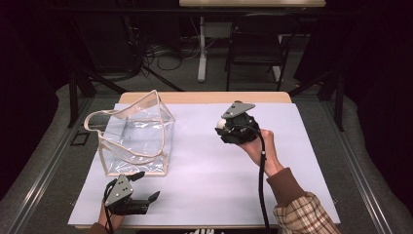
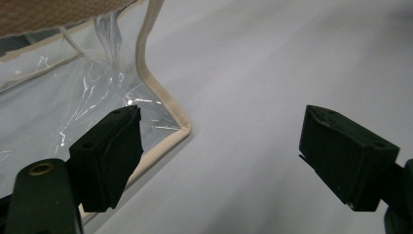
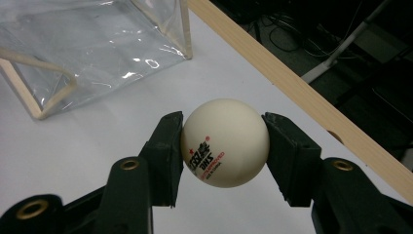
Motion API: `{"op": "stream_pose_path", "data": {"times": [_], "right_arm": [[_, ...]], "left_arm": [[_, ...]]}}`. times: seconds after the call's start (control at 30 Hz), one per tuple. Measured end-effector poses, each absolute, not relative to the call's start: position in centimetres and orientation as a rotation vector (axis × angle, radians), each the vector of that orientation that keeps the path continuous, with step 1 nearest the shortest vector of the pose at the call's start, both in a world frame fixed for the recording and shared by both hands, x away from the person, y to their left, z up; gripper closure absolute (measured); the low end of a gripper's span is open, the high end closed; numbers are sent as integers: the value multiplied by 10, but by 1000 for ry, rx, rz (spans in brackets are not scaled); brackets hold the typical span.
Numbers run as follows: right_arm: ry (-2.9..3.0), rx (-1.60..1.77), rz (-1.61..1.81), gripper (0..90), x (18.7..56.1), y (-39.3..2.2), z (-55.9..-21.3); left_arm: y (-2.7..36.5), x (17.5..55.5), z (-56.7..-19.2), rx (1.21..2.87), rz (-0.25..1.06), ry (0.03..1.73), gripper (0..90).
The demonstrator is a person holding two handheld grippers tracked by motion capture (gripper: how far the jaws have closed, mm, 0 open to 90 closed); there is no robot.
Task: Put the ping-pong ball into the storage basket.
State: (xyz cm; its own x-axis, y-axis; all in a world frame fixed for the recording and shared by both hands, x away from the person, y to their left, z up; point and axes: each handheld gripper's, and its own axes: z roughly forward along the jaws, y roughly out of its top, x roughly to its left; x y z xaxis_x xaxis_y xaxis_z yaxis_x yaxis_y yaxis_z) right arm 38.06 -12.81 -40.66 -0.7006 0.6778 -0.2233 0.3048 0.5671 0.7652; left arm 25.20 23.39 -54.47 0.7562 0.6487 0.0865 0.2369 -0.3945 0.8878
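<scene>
High view: the right claw (image 1: 225, 127) holds the ball (image 1: 221, 124) mid-frame above the surface (image 1: 204, 170); bagging remains.
Left gripper view: the left claw (image 2: 219, 156) gapes wide beside the clear bag (image 2: 73, 92).
Right gripper view: the bag stands upper left, apparently empty.

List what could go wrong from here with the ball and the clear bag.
1. The white ball is round and smooth, pinched only at its two sides by the right gripper; it might squirt out and roll off the table.
2. The clear bag has soft walls and a sagging rim, so a dropped ball may hit the rim and bounce away.
3. The left gripper is open beside the bag's corner, not holding it; the bag could shift.
</scene>
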Motion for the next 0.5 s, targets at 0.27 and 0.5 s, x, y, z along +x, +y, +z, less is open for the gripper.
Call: {"op": "stream_pose_path", "data": {"times": [0.27,0.5], "right_arm": [[2293,774,991,507,383,-124,-400],[2295,769,993,507,386,-120,-397]], "left_arm": [[234,252,-545,1968,527,671,161],[234,252,-545,1970,526,669,162]]}}
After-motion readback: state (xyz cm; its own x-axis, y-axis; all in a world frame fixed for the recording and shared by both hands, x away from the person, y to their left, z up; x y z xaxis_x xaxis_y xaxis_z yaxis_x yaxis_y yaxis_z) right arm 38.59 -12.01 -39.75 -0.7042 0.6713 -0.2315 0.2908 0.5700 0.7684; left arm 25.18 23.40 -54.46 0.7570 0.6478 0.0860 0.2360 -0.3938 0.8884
